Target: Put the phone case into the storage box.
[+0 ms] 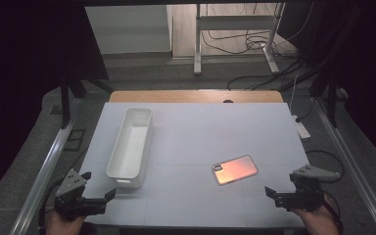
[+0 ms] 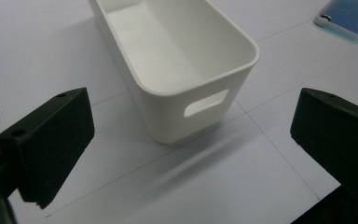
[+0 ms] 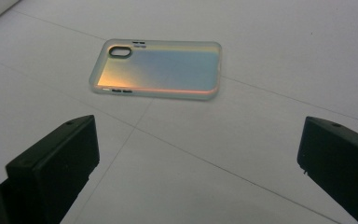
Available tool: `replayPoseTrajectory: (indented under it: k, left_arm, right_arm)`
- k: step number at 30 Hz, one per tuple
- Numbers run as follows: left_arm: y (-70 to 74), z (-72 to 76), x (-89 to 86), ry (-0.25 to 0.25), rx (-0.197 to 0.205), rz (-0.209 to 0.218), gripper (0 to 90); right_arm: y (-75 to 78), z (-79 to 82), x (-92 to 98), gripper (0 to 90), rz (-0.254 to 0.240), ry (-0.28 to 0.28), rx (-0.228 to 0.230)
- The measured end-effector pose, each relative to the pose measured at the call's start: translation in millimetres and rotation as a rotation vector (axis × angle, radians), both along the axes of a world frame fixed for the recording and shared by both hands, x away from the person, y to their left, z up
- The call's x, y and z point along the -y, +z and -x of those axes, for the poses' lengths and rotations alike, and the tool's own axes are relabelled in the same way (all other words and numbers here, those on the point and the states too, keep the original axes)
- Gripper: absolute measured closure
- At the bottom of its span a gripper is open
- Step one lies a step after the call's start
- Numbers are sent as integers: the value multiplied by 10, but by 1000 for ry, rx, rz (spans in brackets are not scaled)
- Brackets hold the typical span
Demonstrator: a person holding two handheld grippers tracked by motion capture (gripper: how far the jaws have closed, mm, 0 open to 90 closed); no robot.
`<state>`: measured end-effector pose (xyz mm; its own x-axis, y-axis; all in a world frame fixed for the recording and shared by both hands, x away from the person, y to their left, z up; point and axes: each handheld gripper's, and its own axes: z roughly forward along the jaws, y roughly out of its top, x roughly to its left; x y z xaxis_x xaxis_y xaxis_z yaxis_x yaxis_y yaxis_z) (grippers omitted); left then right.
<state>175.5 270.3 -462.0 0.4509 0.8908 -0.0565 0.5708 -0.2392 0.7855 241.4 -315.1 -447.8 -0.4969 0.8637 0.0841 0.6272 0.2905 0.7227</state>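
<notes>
The phone case (image 1: 234,169) lies flat on the tabletop (image 1: 200,127), toward the near right corner, camera cut-out at its left end. It is a thin, translucent rectangle with rounded corners and an iridescent sheen, orange to blue. Its long axis runs roughly left to right, slightly skewed to the near edge. The white bin (image 1: 130,147), long and narrow with a handle slot in its end wall, sits near the left edge, its long axis running front to back. The left gripper (image 1: 99,186) and right gripper (image 1: 270,196) hover at the near corners, both released with nothing between the jaws.
</notes>
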Motion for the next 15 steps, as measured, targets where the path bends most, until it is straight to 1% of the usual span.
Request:
replayPoseTrajectory:
  k: [3, 6, 9, 12, 15]
  left_arm:
    - [-1, -3, -5, -3, -2, 1, 3]
    - [-2, -6, -17, -6, -5, 13, 2]
    - [-2, -6, -19, -8, -6, 14, 2]
    - [-2, -6, -4, -16, -5, 3, 2]
    - [-2, -8, -2, -18, -7, 2, 3]
  right_arm:
    - [-1, 2, -6, 0, 0, 2, 2]
    - [1, 6, -7, 0, 2, 2, 8]
    - [-1, 3, -10, 0, 4, 7, 5]
    - [-10, -15, -16, 0, 4, 13, -16]
    - [-11, -16, -15, 0, 5, 13, -18]
